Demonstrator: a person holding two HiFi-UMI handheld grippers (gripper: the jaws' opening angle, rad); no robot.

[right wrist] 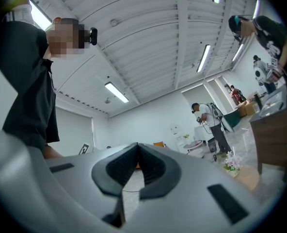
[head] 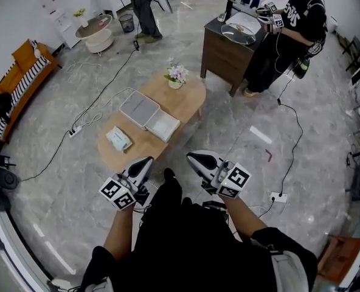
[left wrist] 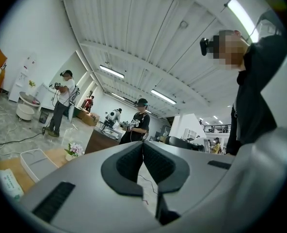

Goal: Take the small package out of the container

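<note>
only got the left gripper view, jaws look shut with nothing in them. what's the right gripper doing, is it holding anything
Observer: The right gripper has its jaws together, nothing between them.
Operator: where's the package from above
Observer: The small package lies on the wooden table, left of the white container, not in it.
Operator: are we over the container yet
Observer: No. The left gripper and the right one hang at the table's near edge, short of the container.
</note>
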